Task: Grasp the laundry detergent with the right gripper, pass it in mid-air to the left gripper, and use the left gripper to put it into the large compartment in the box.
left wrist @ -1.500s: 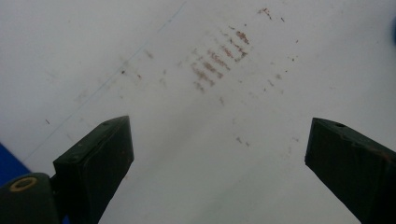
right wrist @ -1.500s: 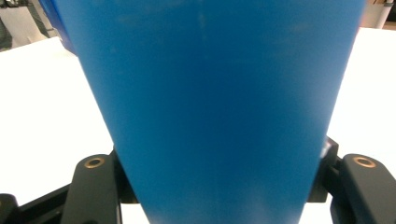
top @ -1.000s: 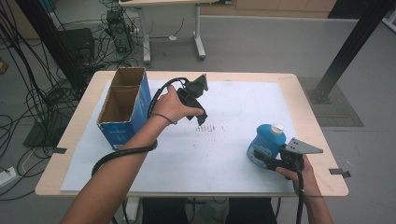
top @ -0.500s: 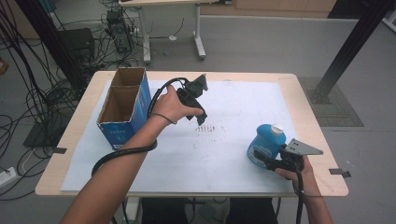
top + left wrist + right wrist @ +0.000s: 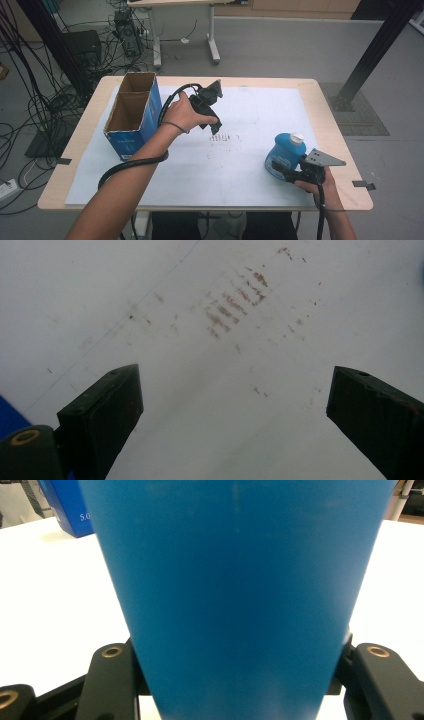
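The right claw (image 5: pixel 278 167) is clamped on the blue bottle (image 5: pixel 285 151), which stands upright with its white cap (image 5: pixel 297 137) on top, near the right front corner of the worktop (image 5: pixel 330 130). In the right gripper view the bottle's blue body (image 5: pixel 235 595) sits squarely between the two black jaws, both pressed against its sides. The right hand (image 5: pixel 320 182) holds the gripper at the worktop's front edge.

The left claw (image 5: pixel 216 129) hangs above the white sheet (image 5: pixel 250 110) near mid-worktop, pointing down, jaws spread wide with nothing between them. Below it lie faint reddish marks (image 5: pixel 235 305) on the sheet. The left hand (image 5: pixel 186 112) grips the tool body.

A blue cardboard box (image 5: pixel 131 117), open at the top, stands at the left side of the worktop, well apart from the bottle.
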{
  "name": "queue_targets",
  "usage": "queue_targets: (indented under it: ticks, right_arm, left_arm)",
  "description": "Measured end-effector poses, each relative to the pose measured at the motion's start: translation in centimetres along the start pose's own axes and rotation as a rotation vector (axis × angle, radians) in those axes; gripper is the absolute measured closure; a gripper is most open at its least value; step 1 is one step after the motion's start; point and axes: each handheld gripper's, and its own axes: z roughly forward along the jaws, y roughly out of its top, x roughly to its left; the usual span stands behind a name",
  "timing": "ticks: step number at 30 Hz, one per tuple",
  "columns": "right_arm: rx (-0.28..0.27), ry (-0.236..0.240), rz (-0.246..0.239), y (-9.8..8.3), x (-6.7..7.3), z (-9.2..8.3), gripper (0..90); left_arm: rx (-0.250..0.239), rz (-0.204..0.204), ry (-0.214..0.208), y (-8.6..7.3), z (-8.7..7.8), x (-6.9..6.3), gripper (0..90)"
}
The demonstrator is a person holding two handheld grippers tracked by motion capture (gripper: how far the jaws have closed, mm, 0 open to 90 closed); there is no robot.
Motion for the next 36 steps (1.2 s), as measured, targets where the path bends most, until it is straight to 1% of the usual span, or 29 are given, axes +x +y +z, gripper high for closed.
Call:
queue_targets:
  ticks: [2,13,17,23,27,36]
  right_arm:
    - [0.001,-0.001,0.001,0.03,0.04,0.0,40.4]
    - [-0.006,-0.011,-0.006,-0.09,0.21,0.01,40.5]
    - [-0.014,-0.019,-0.009,-0.28,0.4,0.01,40.6]
    - [-0.023,-0.019,-0.01,-0.53,0.4,0.0,40.7]
    - [-0.024,-0.019,-0.012,-0.55,0.42,0.0,40.8]
    - [-0.027,-0.023,-0.015,-0.59,0.5,0.0,41.0]
  left_arm:
    - [-0.003,-0.004,-0.003,-0.02,-0.06,0.06,8.2]
    - [-0.009,0.004,-0.002,0.03,-0.36,0.12,8.3]
    - [-0.012,-0.001,-0.001,-0.04,-0.36,0.18,8.3]
    - [-0.017,-0.006,-0.003,-0.16,-0.4,0.4,8.2]
    - [-0.018,-0.014,-0.002,-0.19,-0.43,0.45,8.3]
    - [-0.02,-0.016,-0.001,-0.3,-0.46,0.39,8.3]
